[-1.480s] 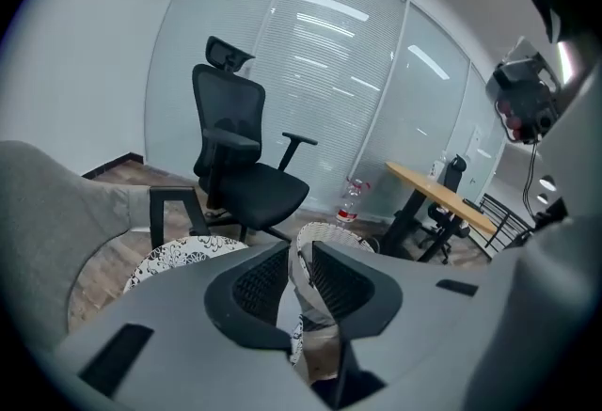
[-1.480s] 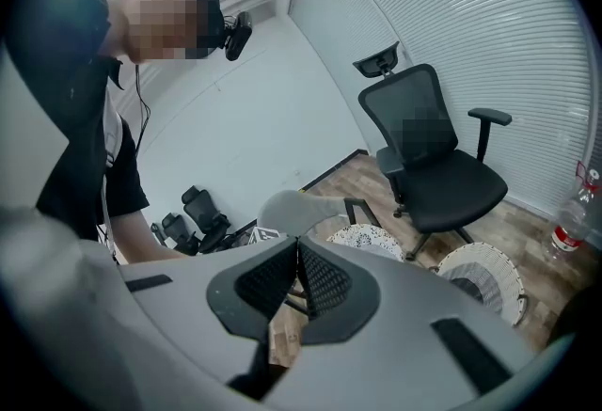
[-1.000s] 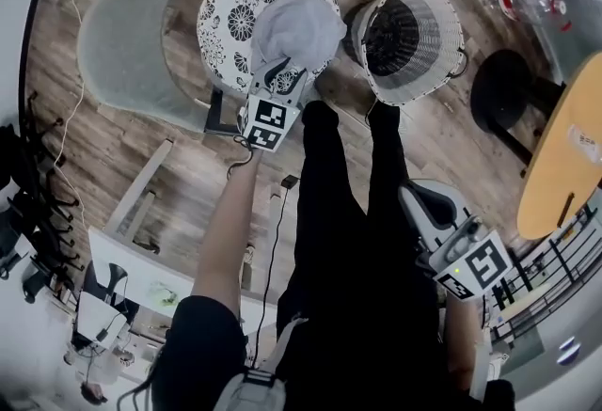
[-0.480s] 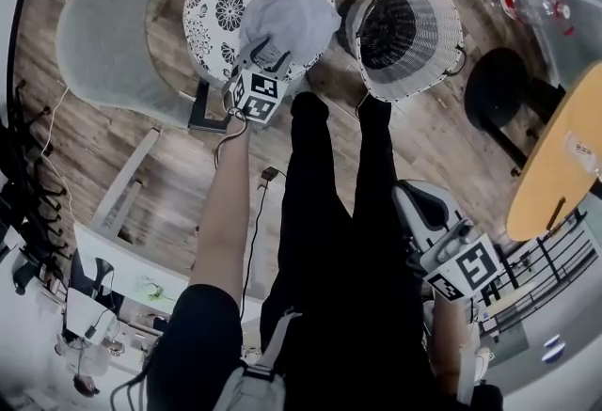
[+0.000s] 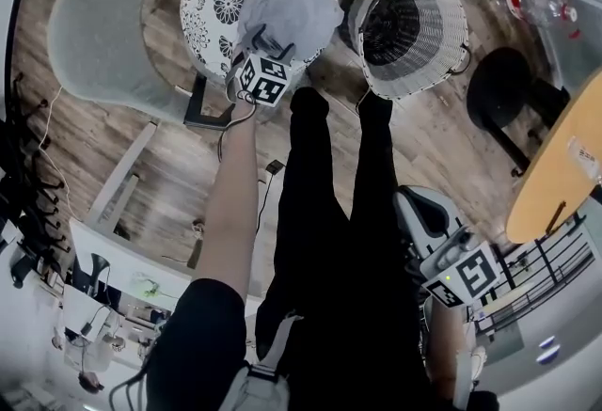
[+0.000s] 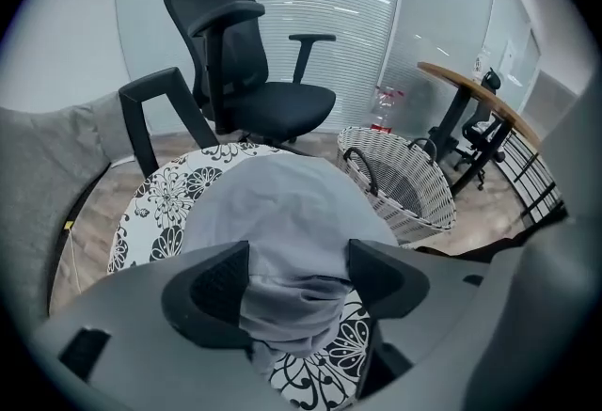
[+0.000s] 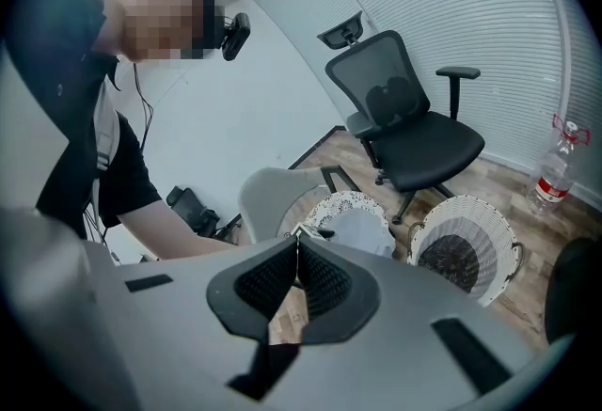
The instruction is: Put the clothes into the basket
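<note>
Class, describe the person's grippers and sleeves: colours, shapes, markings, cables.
Both the left gripper and right gripper have grey moulded bodies with black ribbed jaws. Each carries a white cube of black square markers. A black cable trails from the left one. The visible sleeve is short and black.

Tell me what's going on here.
A person works a hand-held gripper in each hand. The left hand-held gripper sits over a light grey garment on the floral round seat, jaws opening with cloth between them, not pinched. The white wicker basket beside it looks empty. The right hand-held gripper hangs shut.
</note>
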